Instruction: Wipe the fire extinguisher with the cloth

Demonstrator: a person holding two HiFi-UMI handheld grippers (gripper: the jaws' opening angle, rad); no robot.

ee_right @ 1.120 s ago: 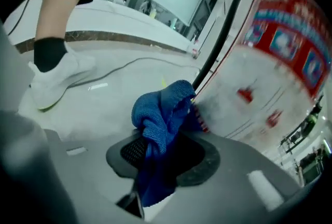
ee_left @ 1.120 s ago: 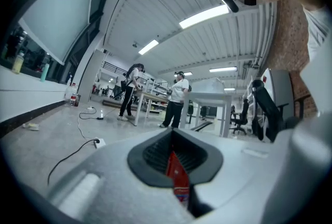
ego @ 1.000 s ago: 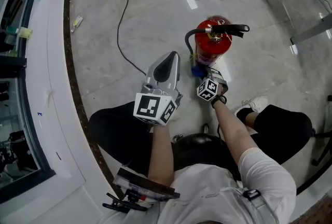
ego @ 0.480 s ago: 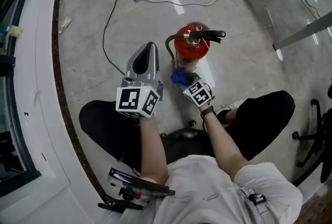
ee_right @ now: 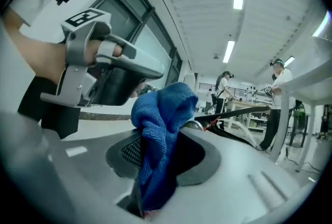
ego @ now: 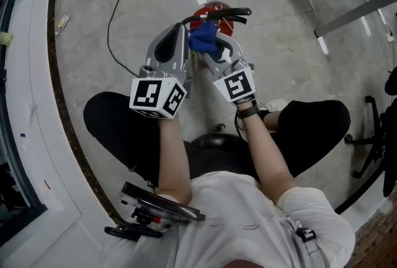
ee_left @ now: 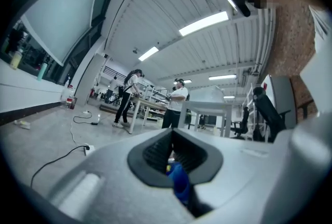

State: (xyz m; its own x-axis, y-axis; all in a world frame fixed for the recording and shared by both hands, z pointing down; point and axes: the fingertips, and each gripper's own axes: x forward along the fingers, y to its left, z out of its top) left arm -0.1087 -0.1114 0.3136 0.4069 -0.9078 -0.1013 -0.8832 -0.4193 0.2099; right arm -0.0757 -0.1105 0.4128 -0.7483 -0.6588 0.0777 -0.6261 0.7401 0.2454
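On the floor ahead of the seated person's knees, in the head view, stands the red extinguisher (ego: 224, 25), mostly covered by both grippers. The right gripper (ego: 211, 49) presses a blue cloth (ego: 202, 40) against its top, just under the black lever. The left gripper (ego: 178, 37) sits just beside the cloth on its left. A second ago the cloth was low, at the foot of the cylinder; it has since climbed to the valve head, and the left gripper has come in alongside. That suggests the body has been covered and wiping has reached the top fittings.

In the left gripper view, the jaws are closed together. A speck of blue shows in their seam; whether it is caught there is unclear.

In the right gripper view, the jaws are clamped on the cloth (ee_right: 161, 129), which bunches up above them. The lever (ee_right: 244, 113) lies just behind it.
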